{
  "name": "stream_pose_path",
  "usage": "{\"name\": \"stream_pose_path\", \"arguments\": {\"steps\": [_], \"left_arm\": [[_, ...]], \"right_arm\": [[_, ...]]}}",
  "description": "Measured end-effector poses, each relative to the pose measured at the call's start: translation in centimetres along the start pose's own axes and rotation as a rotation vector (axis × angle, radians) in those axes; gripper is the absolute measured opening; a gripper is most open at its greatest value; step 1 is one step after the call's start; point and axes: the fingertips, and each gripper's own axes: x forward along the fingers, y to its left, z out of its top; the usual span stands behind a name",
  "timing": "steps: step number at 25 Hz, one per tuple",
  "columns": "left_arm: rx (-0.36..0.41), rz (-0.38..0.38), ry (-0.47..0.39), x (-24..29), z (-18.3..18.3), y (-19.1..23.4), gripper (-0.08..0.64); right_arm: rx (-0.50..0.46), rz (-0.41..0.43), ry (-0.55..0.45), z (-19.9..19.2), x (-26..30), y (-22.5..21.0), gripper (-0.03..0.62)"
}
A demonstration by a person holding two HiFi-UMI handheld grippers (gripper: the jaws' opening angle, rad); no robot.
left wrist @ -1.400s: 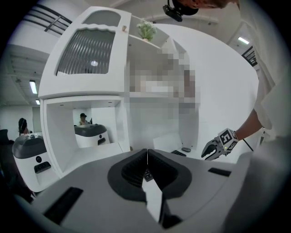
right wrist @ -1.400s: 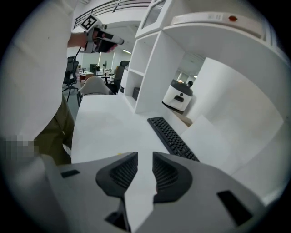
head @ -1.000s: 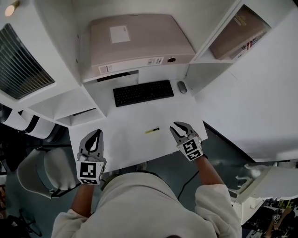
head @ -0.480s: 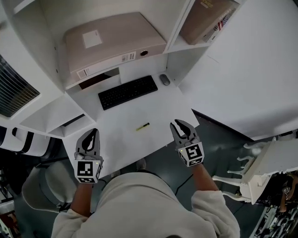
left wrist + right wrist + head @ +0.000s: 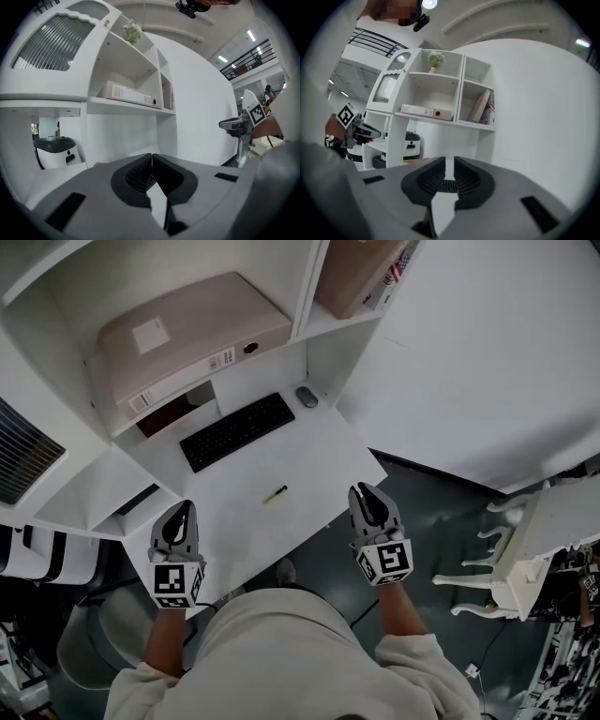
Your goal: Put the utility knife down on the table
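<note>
White worktop [image 5: 309,460] fills the middle of my head view, set under a white shelf unit [image 5: 305,296]. Nearest me, my left gripper [image 5: 183,510] hovers over the worktop's near left corner. Its own view shows the jaws pressed together at the tips with nothing in them. My right gripper [image 5: 367,493] hangs just off the worktop's near right edge, over the dark floor [image 5: 441,512]. Its jaws have just been closing and now stand a narrow slit apart, empty. Between the two grippers and a little farther off, the yellow utility knife [image 5: 275,494] lies flat on the worktop, touched by neither. Beyond it sits a black keyboard [image 5: 237,431], with a grey mouse [image 5: 307,397] just beside its right end. Farther still, a beige binder [image 5: 183,334] lies flat on the shelf above. A cardboard box [image 5: 356,273] leans in the next compartment.
</note>
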Motion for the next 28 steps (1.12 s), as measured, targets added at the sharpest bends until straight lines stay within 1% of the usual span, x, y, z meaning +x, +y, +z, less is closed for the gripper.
{"name": "stream_pose_path", "arguments": {"steps": [7, 13, 21, 28], "left_arm": [[0.015, -0.048, -0.005, 0.5, 0.2, -0.9, 0.006], [0.025, -0.071, -0.010, 0.6, 0.5, -1.5, 0.006], [0.035, -0.093, -0.017, 0.6, 0.6, -2.0, 0.006], [0.039, -0.097, -0.017, 0.5, 0.7, -1.9, 0.006]], "right_arm": [[0.083, -0.146, -0.049, 0.7, -3.5, -1.6, 0.040], [0.109, -0.247, -0.081, 1.2, -6.2, -2.6, 0.007], [0.104, -0.321, -0.079, 1.0, -7.9, -2.8, 0.003], [0.104, -0.331, -0.086, 1.2, -8.0, -2.6, 0.003]]}}
